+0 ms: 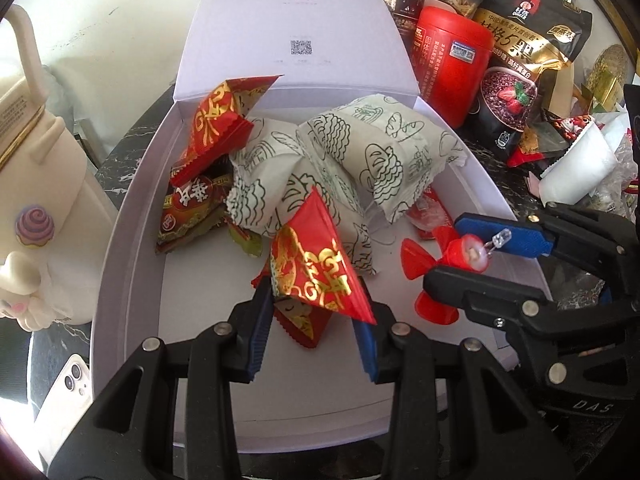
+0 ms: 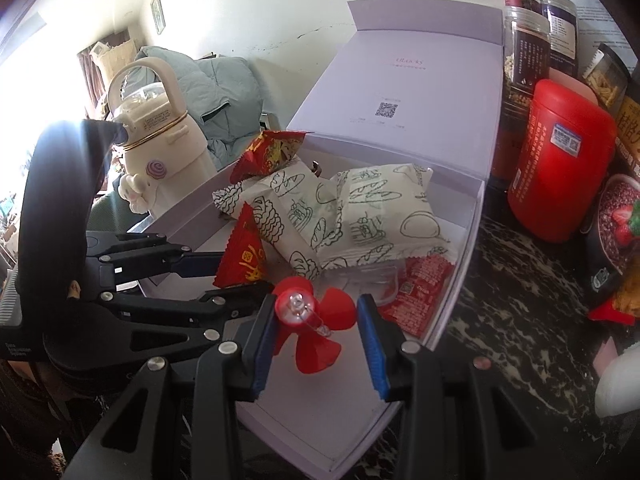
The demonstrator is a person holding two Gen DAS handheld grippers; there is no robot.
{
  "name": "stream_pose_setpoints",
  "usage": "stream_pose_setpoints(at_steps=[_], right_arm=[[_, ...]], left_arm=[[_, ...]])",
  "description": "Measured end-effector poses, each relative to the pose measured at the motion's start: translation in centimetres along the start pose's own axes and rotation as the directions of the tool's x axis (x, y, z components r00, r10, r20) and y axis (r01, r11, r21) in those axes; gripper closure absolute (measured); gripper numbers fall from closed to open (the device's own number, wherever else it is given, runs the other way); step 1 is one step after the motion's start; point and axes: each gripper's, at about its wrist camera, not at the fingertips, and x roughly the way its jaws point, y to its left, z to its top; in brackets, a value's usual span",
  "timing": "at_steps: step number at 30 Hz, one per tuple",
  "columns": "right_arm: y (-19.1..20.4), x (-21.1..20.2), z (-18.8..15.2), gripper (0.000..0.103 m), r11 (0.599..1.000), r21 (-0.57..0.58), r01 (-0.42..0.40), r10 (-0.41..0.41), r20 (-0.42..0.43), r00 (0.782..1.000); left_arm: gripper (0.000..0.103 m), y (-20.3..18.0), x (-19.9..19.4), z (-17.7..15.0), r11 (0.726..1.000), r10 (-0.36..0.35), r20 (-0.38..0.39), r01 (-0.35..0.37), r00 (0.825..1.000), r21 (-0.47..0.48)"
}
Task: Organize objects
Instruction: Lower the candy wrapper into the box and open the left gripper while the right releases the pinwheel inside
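An open white box [image 1: 132, 216] [image 2: 472, 224] holds white printed snack packs [image 1: 360, 152] [image 2: 360, 208] and red-and-gold packets. My left gripper [image 1: 312, 320] is over the box's near end, its jaws around a red-and-gold packet [image 1: 316, 272] [image 2: 244, 256]; the packet looks held up between them. My right gripper [image 2: 316, 316] [image 1: 468, 252] is over the box's right side, its jaws either side of a small red fan toy [image 2: 316, 320] [image 1: 432, 272] with a clear bulb tip; a gap shows on the right of the toy.
A cream kettle-shaped bottle [image 1: 36, 184] [image 2: 160, 140] stands left of the box. A red canister [image 1: 452, 64] [image 2: 560, 160], jars [image 2: 524, 44] and an oat bag [image 1: 516, 72] stand right and behind. A phone [image 1: 68, 392] lies at the near left. The counter [image 2: 520, 320] is dark marble.
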Motion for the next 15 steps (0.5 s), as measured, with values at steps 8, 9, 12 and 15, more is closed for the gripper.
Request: stream_pose_setpoints(at_steps=[8,9,12,15], right_arm=[[0.0,0.0,0.0,0.063,1.0,-0.007,0.003,-0.003,-0.004,1.0],[0.0,0.0,0.0,0.063,1.0,-0.01,0.004,-0.004,-0.003,1.0],[0.2,0.1,0.1,0.063,1.0,-0.023,0.013,-0.013,-0.007,1.0],[0.2,0.3,0.3,0.063,1.0,-0.022,0.011,-0.011,-0.012,1.0]], left_arm=[[0.067,0.7,-0.5,-0.5,0.999,0.005,0.013,-0.005,1.0,-0.032],[0.067,0.7,-0.6,-0.5,0.999,0.004,0.014,-0.003,1.0,-0.032],[0.067,0.4,-0.8,-0.6,1.0,0.011,0.018,-0.011,1.0,-0.019],[0.067,0.1,-1.2,-0.7,1.0,0.021,0.024,-0.021,0.999,-0.005]])
